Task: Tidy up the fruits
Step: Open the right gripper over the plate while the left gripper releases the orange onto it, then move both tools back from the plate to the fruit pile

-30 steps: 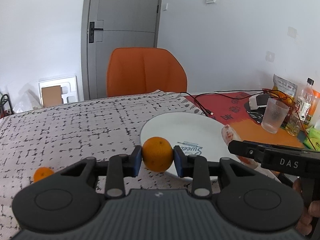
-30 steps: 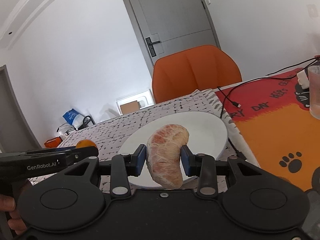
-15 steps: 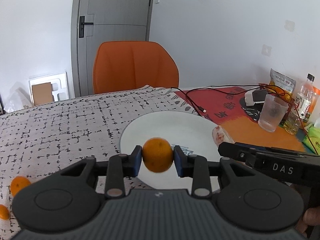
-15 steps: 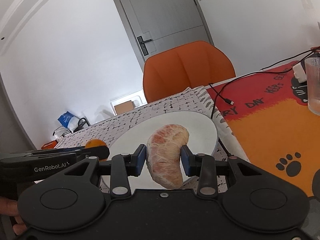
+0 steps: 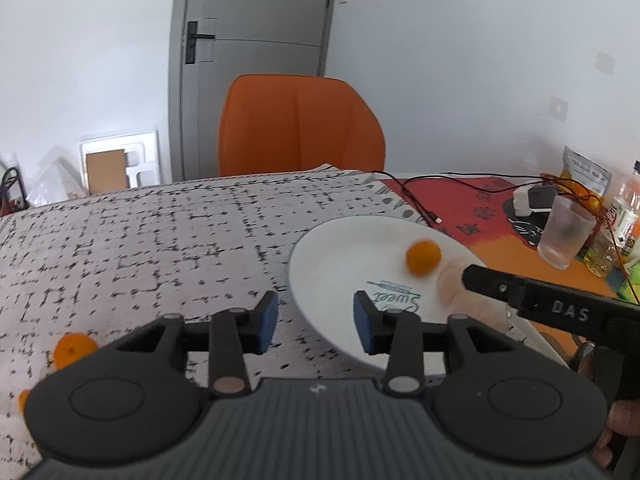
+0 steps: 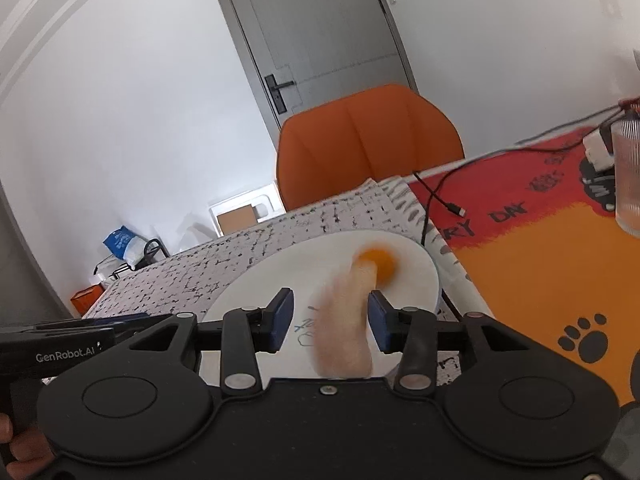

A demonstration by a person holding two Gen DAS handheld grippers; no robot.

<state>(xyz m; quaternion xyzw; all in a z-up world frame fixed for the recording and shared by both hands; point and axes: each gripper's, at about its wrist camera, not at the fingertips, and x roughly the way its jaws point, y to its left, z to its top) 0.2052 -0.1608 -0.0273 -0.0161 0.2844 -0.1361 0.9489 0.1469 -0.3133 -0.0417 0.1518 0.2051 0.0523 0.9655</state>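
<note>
A small orange (image 5: pixel 423 256) lies blurred on the white plate (image 5: pixel 340 248), far side; it also shows in the right wrist view (image 6: pixel 376 262). My left gripper (image 5: pixel 315 320) is open and empty over the plate's near left rim. My right gripper (image 6: pixel 330 318) is open; a peeled pink pomelo segment (image 6: pixel 344 332) is blurred between its jaws, over the plate (image 6: pixel 256 284), loose from the pads. The segment shows faintly in the left wrist view (image 5: pixel 452 284). Two more small oranges (image 5: pixel 72 350) lie on the cloth at the left.
An orange chair (image 5: pixel 300 124) stands behind the table. A black cable (image 5: pixel 420 200), a ribbed glass (image 5: pixel 566 236), bottles (image 5: pixel 624 216) and a snack bag (image 5: pixel 586 172) sit on the red-orange mat (image 6: pixel 540 248) at the right. The patterned cloth (image 5: pixel 140 240) covers the left.
Both grippers have opened. The orange left my left gripper and now lies on the plate. The pomelo segment has come loose from my right gripper and is dropping.
</note>
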